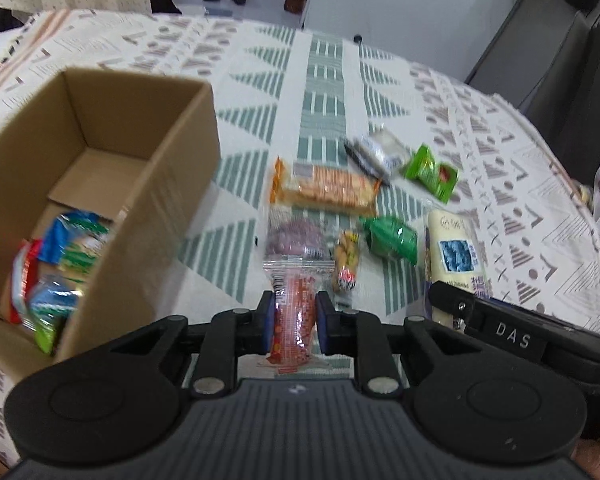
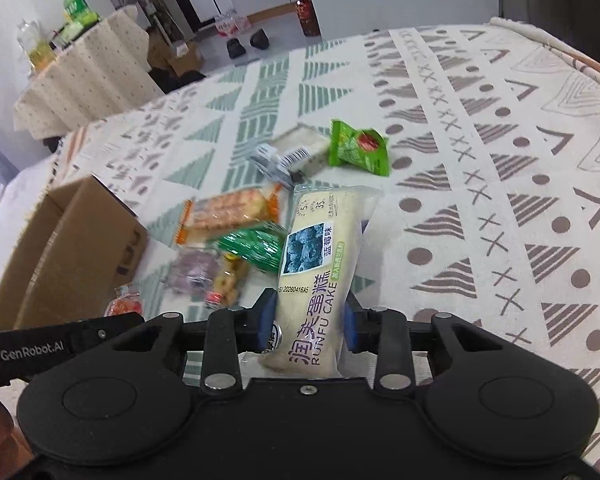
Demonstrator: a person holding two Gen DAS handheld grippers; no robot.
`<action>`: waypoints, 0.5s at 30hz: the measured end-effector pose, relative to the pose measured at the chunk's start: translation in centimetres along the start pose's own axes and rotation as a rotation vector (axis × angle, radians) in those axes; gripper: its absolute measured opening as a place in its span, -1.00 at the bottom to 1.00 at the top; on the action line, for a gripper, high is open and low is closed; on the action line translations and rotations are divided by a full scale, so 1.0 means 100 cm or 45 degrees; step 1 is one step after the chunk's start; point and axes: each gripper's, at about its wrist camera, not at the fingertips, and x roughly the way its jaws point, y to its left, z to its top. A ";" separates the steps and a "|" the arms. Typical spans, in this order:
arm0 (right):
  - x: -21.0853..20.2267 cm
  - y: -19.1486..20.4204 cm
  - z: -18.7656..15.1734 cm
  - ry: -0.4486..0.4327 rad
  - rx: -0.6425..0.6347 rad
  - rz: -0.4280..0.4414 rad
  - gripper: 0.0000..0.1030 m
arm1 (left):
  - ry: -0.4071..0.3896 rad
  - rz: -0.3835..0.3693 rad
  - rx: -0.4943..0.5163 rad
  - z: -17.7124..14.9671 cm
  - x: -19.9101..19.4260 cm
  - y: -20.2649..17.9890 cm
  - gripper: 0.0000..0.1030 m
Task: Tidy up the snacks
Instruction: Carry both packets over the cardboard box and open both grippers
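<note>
Cardboard box [image 1: 100, 184] sits left, already part-filled, so I've got both hands loaded: left gripper [image 1: 292, 320] pinching a red snack [image 1: 294, 320], right gripper [image 2: 310, 320] pinching the cake [image 2: 316, 272]. Remaining packets [image 1: 328, 188] lie loose on the worktop [image 1: 260, 80] beside the box.

To the left gripper's [image 1: 293, 322] left the open brown cardboard box [image 1: 168, 184] stands close, its tall wall barring sideways travel; its far half is bare inside. Straight ahead, snack packets crowd the patterned tablecloth [image 1: 324, 80]: an orange cracker pack [image 1: 326, 188] and a dark green wrapper [image 1: 390, 238]. Beyond them and right of the right gripper [image 2: 310, 326] the cloth lies bare.
</note>
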 end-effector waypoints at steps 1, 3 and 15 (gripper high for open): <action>-0.003 0.002 0.001 -0.012 -0.004 0.011 -0.35 | -0.016 -0.001 0.001 0.001 -0.005 0.000 -0.61; -0.010 0.008 0.002 -0.033 -0.012 0.034 -0.35 | -0.042 -0.004 -0.005 0.002 -0.015 0.001 -0.61; -0.032 0.050 0.008 -0.125 -0.063 0.191 -0.35 | -0.180 0.051 -0.009 0.010 -0.068 0.020 -0.61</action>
